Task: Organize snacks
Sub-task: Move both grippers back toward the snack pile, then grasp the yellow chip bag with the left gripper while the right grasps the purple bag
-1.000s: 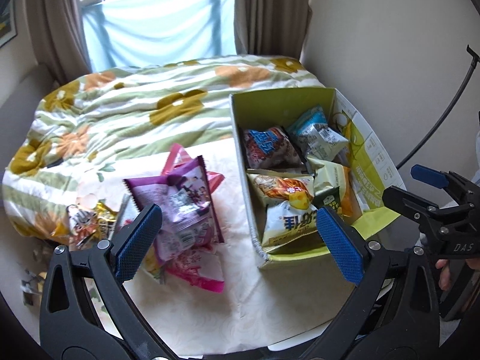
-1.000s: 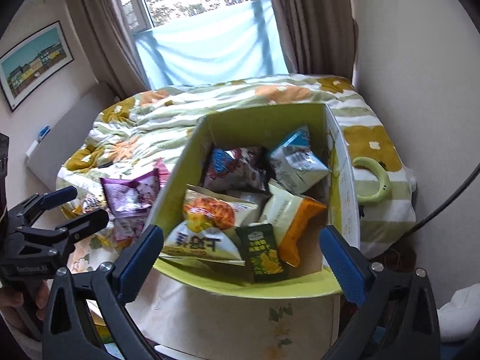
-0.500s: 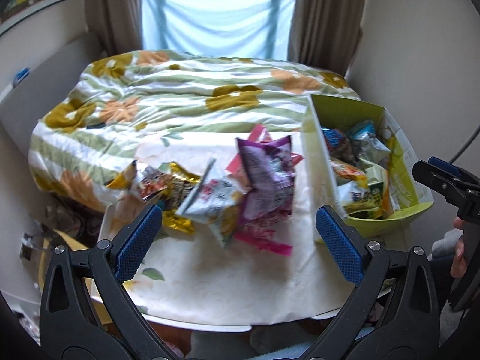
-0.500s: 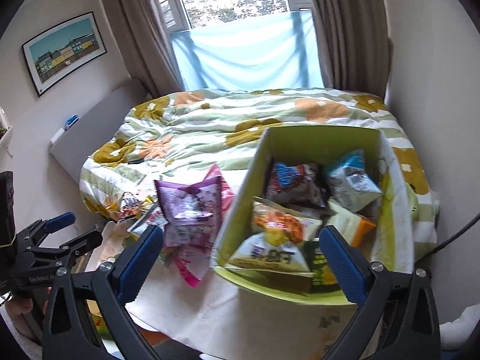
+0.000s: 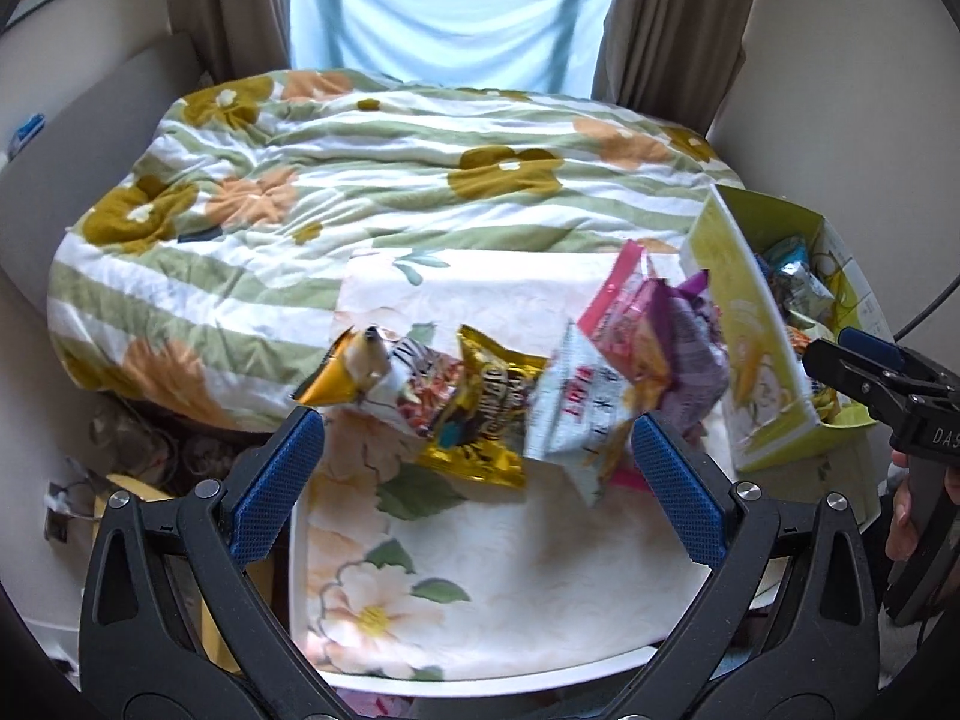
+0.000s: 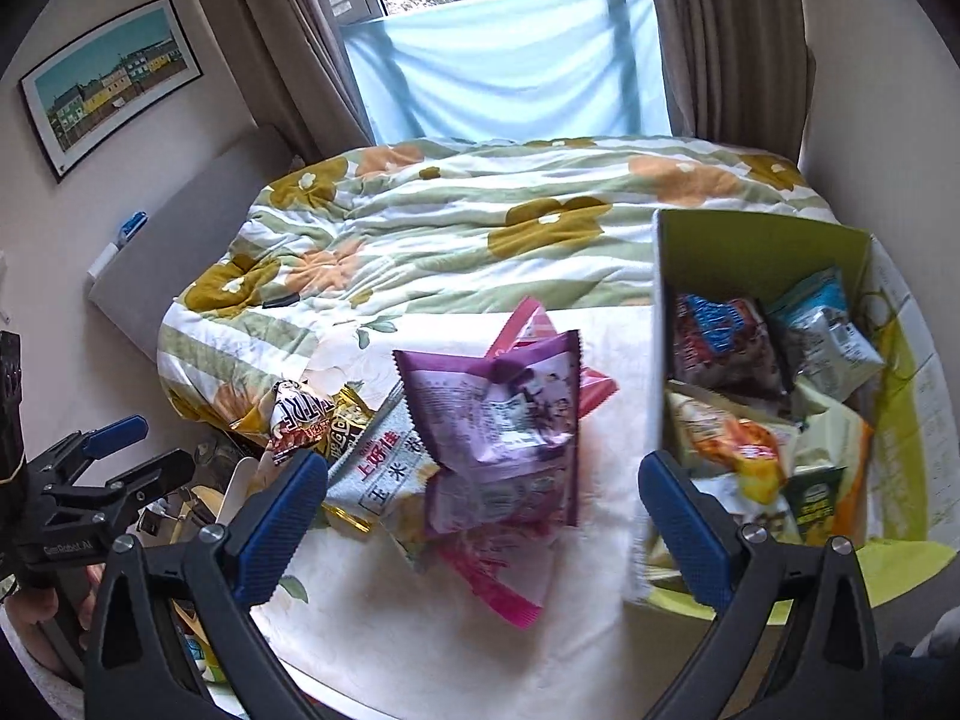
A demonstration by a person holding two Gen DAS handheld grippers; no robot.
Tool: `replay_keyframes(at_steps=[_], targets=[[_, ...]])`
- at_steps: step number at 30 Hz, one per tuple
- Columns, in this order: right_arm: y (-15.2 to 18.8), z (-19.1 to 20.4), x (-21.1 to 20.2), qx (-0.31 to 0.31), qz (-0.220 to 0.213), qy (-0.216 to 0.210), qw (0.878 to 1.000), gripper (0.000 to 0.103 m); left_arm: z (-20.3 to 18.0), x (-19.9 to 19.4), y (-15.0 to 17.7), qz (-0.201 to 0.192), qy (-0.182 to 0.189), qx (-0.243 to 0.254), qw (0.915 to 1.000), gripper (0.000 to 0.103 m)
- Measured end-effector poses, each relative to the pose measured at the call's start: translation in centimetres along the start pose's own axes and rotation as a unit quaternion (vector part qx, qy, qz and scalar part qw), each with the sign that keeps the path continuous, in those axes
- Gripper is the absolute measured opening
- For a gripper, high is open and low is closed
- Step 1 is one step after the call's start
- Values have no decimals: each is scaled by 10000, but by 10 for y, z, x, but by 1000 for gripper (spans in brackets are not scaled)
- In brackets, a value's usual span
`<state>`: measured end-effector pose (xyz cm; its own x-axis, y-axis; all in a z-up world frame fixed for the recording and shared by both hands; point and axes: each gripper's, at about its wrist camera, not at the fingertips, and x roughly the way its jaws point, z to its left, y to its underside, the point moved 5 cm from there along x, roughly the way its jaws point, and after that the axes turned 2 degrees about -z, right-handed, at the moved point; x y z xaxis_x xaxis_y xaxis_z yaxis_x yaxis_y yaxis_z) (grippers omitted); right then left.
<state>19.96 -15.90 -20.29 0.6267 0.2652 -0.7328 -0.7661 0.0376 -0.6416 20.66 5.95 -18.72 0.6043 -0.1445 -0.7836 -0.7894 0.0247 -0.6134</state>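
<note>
Lying ahead of left hand-held gripper (image 5: pixel 477 480): gold snack bag (image 5: pixel 480 414).

Readable stuff: the white snack bag (image 6: pixel 384 468) tucked under the purple bag (image 6: pixel 498 420) has red "上好佳" with "玉米" below it. Left of it, a crumpled packet (image 6: pixel 300 420) shows what looks like "TRE" in white. The right gripper (image 5: pixel 864 372) body says "DAS", cut off. The left gripper (image 6: pixel 114 468) label is too blurry.
</note>
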Motion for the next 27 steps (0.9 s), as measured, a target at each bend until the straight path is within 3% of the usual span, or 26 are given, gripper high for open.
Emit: replay_keyframes(at_steps=[12,20,27], targets=[[7,14,79,455,347,865,9946,103,70,103,-20,778,377,204,9960,102],[13,3,102,881,365,1311,9868,103,81,175,-11,1431,636,429,9867,102],[13,1,114,893,473,1463,9841,103,78,205,6,1814,872,496,9783,98]])
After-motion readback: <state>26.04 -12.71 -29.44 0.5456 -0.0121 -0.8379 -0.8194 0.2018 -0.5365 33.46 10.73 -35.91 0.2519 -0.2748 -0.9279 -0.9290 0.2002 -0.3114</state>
